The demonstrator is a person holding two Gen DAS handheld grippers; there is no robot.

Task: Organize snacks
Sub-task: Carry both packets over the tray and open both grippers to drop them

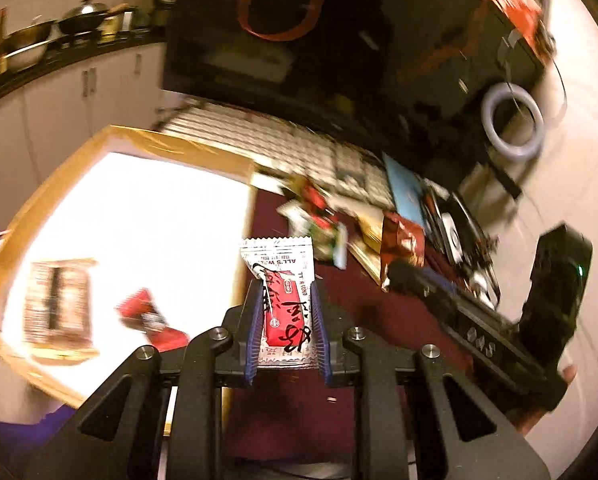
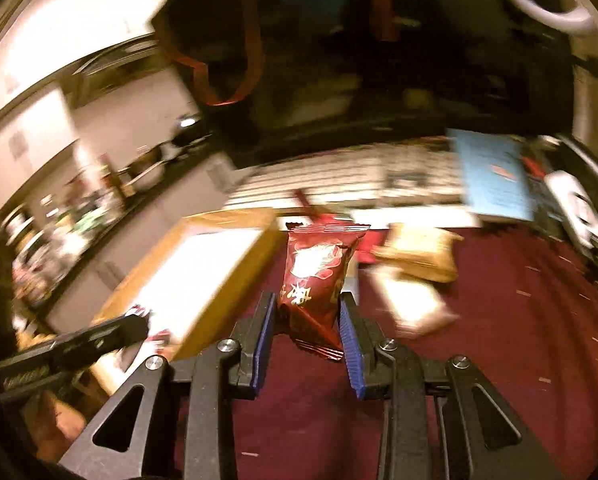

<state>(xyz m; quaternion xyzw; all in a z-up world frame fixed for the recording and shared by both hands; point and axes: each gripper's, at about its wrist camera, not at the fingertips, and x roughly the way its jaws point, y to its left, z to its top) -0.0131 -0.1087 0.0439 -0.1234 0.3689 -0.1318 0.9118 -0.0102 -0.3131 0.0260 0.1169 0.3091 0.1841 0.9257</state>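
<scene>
Two snacks are in my grip, both lifted off the maroon cloth. My left claw is clamped narrowly on a red-and-white packet, just beside the yellow-rimmed box. My right claw pinches a dark red pouch. More snacks lie piled beyond.

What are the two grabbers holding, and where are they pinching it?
The left gripper pinches a red-and-white snack packet by its lower half. The right gripper pinches a dark red snack packet near its bottom end.
</scene>
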